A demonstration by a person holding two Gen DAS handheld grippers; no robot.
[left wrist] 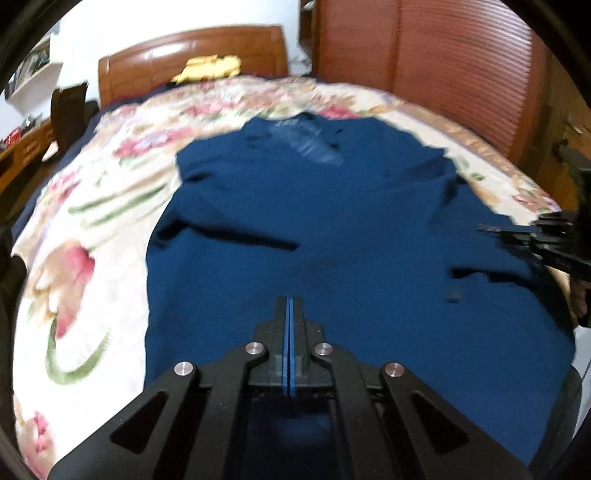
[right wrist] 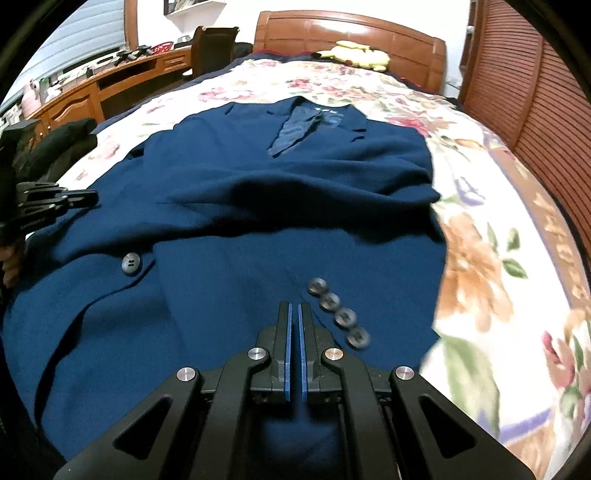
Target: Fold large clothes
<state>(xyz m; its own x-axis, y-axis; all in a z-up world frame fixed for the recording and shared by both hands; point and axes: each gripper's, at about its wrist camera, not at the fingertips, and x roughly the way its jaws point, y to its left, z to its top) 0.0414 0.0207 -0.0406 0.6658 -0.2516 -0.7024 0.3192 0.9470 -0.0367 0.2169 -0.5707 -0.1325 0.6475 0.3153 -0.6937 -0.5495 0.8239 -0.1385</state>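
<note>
A navy blue suit jacket (left wrist: 332, 221) lies spread on the bed, collar toward the headboard; it also shows in the right wrist view (right wrist: 258, 229). My left gripper (left wrist: 290, 301) is shut and empty, just above the jacket's near part. My right gripper (right wrist: 294, 306) has its jaws almost together with a thin gap, nothing between them, over the sleeve beside several cuff buttons (right wrist: 338, 312). A single front button (right wrist: 130, 263) lies left of it. Each gripper shows at the edge of the other's view: the right (left wrist: 487, 229), the left (right wrist: 90, 195).
The bed has a floral bedspread (left wrist: 85, 229), also in the right wrist view (right wrist: 480, 258), and a wooden headboard (right wrist: 351, 33) with a yellow plush toy (right wrist: 358, 51). A wooden slatted wardrobe (left wrist: 443, 66) stands to the right. A wooden desk (right wrist: 92, 88) and chair stand to the left.
</note>
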